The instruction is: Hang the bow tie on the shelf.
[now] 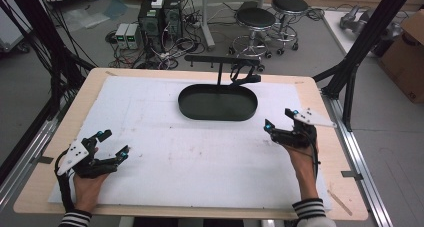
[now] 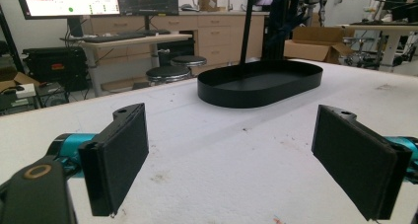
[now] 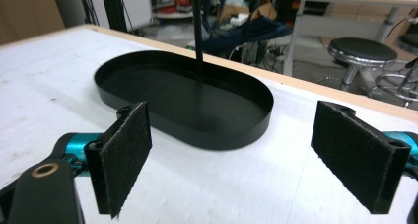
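A black oval tray point(image 1: 218, 118) lies empty at the far middle of the white mat point(image 1: 175, 157). From its far edge rises a thin black stand point(image 1: 220, 62) with a crossbar, and a dark looped item point(image 1: 246, 77) hangs near the bar's right end. My left gripper point(image 1: 116, 143) rests low at the near left, open, with nothing between its pads. In the left gripper view, the left gripper point(image 2: 231, 160) points at the tray point(image 2: 261, 86) from well back. My right gripper point(image 1: 278, 118) is just right of the tray, open and holding nothing. The right gripper view shows the right gripper point(image 3: 231, 155) close to the tray point(image 3: 187, 100).
The mat covers a wooden table point(image 1: 320, 102) whose edges show all round. Black frame posts point(image 1: 360, 52) stand at the far right corner. Beyond the table are two stools point(image 1: 255, 19), computer cases point(image 1: 160, 17) with tangled cables, and a cardboard box point(image 1: 407, 52).
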A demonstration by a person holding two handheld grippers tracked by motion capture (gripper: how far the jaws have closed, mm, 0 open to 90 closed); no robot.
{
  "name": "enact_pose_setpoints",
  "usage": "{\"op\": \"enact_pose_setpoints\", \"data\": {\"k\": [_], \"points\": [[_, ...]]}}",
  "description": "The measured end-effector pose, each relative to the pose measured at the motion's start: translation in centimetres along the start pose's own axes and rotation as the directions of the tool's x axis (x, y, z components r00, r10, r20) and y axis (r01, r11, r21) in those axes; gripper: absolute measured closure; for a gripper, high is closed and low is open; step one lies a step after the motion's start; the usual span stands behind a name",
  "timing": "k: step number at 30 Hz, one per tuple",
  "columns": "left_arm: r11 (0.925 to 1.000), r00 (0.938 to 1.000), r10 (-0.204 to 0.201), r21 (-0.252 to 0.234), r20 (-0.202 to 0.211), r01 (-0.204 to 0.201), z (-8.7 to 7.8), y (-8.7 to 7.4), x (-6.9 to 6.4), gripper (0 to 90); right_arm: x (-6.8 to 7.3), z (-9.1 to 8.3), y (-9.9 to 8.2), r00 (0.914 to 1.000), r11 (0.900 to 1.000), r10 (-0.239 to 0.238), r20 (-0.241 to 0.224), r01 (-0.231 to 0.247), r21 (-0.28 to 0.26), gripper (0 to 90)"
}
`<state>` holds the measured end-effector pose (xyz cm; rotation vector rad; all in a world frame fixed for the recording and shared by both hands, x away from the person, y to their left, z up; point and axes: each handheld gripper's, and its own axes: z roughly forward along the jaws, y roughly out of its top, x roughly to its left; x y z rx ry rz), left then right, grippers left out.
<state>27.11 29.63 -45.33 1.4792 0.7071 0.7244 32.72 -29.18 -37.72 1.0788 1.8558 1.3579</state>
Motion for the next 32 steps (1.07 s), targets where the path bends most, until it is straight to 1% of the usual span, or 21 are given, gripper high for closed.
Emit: {"op": "enact_pose_setpoints", "data": {"k": [3,5,6,9,12,13,17,18,22,23,24,27,29,32], "points": [[1.0,1.0,0.007,0.006,-0.003,-0.007,0.1,0.0,-0.1,14.5,0.7,-2.0,-1.4,0.9999,0.9992,0.016,0.007,-0.015,-0.037,12.4],[0.9999,0.9999,0.009,0.008,-0.004,-0.009,0.1,0.0,-0.1,14.5,1.1,-2.9,-2.1,0.9998,0.998,0.021,0.004,-0.02,-0.06,12.3],[0.9999,0.9999,0.01,0.008,-0.004,-0.01,0.1,0.0,-0.1,14.5,1.4,-3.5,-2.6,0.9999,0.9969,0.017,0.001,-0.017,-0.076,12.2],[0.9999,0.9999,0.011,0.011,-0.004,-0.011,0.1,0.0,-0.1,14.5,2.2,-4.2,-3.8,1.0,0.9942,0.003,0.003,-0.002,-0.107,12.0],[0.9999,0.9999,0.009,0.011,-0.006,-0.009,0.1,0.0,-0.1,14.5,2.9,-4.3,-5.2,0.9995,0.9909,-0.03,0.011,0.031,-0.131,11.9],[0.9999,0.9999,0.009,0.011,-0.007,-0.009,0.1,0.0,-0.1,14.5,3.1,-4.2,-5.8,0.9991,0.9889,-0.039,0.02,0.041,-0.143,11.9],[0.9999,0.9999,0.011,0.01,-0.007,-0.011,0.1,0.0,-0.1,14.5,3.7,-3.8,-7.3,0.9981,0.9847,-0.041,0.046,0.048,-0.168,11.9],[0.9999,0.9999,0.011,0.011,-0.007,-0.011,0.1,0.0,-0.1,14.5,3.9,-3.8,-7.6,0.9981,0.9843,-0.036,0.05,0.044,-0.171,11.9],[0.9999,0.9999,0.014,0.01,-0.009,-0.014,0.1,0.0,-0.2,14.5,4.3,-3.7,-8.7,0.9979,0.982,-0.038,0.053,0.047,-0.183,11.9],[0.9998,0.9999,0.014,0.012,-0.008,-0.014,0.1,0.0,-0.2,14.5,4.4,-3.7,-8.9,0.9973,0.9802,-0.046,0.058,0.056,-0.19,11.9],[0.9998,0.9999,0.014,0.013,-0.01,-0.014,0.1,0.1,-0.2,14.5,4.4,-3.8,-9.0,0.997,0.9771,-0.048,0.061,0.06,-0.204,11.9],[0.9997,0.9998,0.017,0.014,-0.01,-0.017,0.1,0.1,-0.2,14.4,4.3,-4.0,-9.1,0.9974,0.9729,-0.041,0.06,0.053,-0.225,11.9],[0.9997,0.9998,0.018,0.013,-0.012,-0.018,0.1,0.1,-0.2,14.5,4.2,-4.0,-9.2,0.9982,0.9729,-0.023,0.054,0.035,-0.228,11.9],[0.9998,0.9998,0.016,0.011,-0.014,-0.016,0.1,0.0,-0.2,14.4,4.2,-4.0,-9.2,0.9982,0.9707,-0.024,0.055,0.037,-0.237,11.9]]}}
